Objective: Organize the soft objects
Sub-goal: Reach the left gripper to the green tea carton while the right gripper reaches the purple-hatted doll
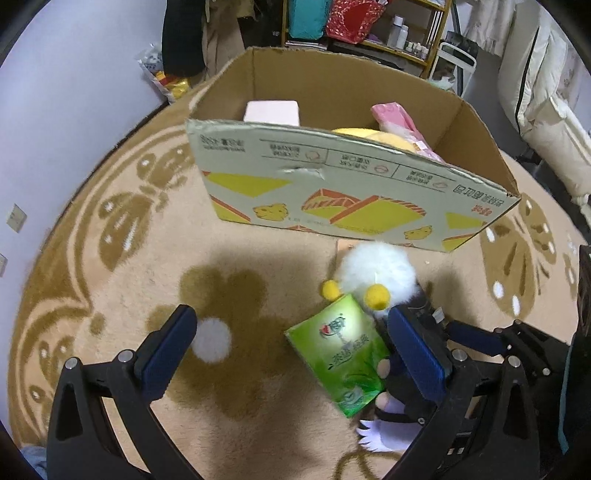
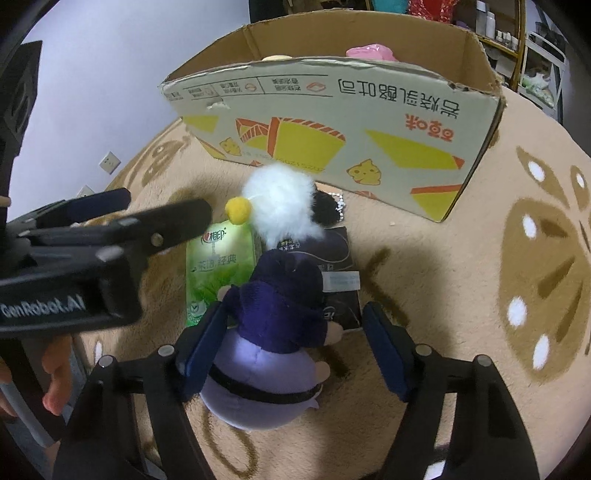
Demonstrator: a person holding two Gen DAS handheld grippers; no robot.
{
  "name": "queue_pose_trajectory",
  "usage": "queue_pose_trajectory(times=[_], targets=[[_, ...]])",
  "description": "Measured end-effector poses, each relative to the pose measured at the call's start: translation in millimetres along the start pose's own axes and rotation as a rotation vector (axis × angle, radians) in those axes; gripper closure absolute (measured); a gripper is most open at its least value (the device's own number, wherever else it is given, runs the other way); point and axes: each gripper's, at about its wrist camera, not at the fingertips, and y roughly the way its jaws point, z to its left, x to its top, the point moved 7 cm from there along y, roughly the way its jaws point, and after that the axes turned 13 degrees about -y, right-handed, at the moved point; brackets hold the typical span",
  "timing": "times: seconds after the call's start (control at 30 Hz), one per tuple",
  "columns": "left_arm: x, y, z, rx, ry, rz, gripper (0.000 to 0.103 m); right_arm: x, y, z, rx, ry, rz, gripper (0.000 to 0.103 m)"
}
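A purple plush doll (image 2: 273,332) lies on the rug between the fingers of my right gripper (image 2: 295,347), which is open around it. Beside it lie a green tissue pack (image 2: 218,269), a dark tissue pack (image 2: 340,273) and a white fluffy plush with yellow knobs (image 2: 280,206). My left gripper (image 1: 291,354) is open and empty above the rug; the green pack (image 1: 343,354) and the white plush (image 1: 376,269) sit near its right finger (image 1: 417,354). An open cardboard box (image 1: 351,184) stands behind, holding a pink pack (image 1: 402,129), a pale block (image 1: 271,110) and a yellow plush (image 1: 365,136).
A beige patterned rug (image 1: 110,258) covers the floor. A wall (image 1: 55,110) is at the left. Shelves with bags and bottles (image 1: 369,26) stand behind the box, bedding (image 1: 546,110) at the right. The left gripper shows in the right wrist view (image 2: 110,236).
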Motion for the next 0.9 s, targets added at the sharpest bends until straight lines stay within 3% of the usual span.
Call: queue_pose_trajectory(times=[0.27, 0.5, 0.8, 0.83, 0.9], targets=[[-6.8, 17.4, -3.0, -0.001, 0.000, 0.047, 0.001, 1.9, 1.4, -2.8, -0.012, 0.002, 0.004, 0.029], [-19.3, 36.0, -16.9, 0.042, 0.067, 0.091, 0.001, 4.6, 7.2, -0.2, 0.009, 0.005, 0.003, 0.045], [-23.6, 46.7, -12.8, 0.009, 0.003, 0.129, 0.001, 4.9, 11.7, -0.8, 0.028, 0.029, 0.012, 0.045], [-24.1, 47.7, -11.3, 0.005, -0.010, 0.136, 0.002, 4.7, 10.6, -0.5, 0.029, 0.032, 0.014, 0.045], [-25.1, 49.9, -7.1, -0.015, -0.022, 0.152, 0.016, 2.1, 9.9, -1.5, 0.038, 0.042, 0.019, 0.045]])
